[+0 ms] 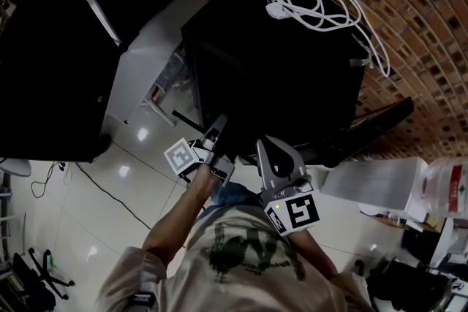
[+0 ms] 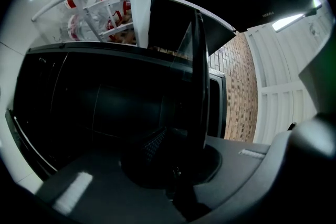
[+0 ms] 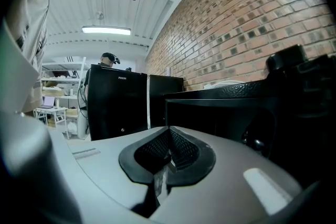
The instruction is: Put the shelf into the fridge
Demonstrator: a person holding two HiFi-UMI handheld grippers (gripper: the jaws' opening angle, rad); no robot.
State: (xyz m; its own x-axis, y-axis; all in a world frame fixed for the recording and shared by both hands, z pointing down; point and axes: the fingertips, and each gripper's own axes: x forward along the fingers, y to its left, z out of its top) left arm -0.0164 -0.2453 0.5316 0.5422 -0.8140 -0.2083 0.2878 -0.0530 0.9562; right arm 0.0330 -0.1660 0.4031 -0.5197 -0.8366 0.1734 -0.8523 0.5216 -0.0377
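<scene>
The left gripper is being held low before the open black fridge, with the right gripper just beside it. Both are being pointed roughly level at the dark opening from the person's outstretched arms. A white cable is lying on the fridge top. What the left one is holding is being lost in the dark in this head view.

Left gripper view: the shelf, a thin clear pane, is being pinched at its edge between the jaws. It is being held upright, edge-on to the camera, in front of the fridge. It is judged to be outside the cavity still, so turning it flat and sliding it in are being left to do.

Right gripper view: the jaws are being pressed together with nothing between them, and the fridge is being faced from close by.
</scene>
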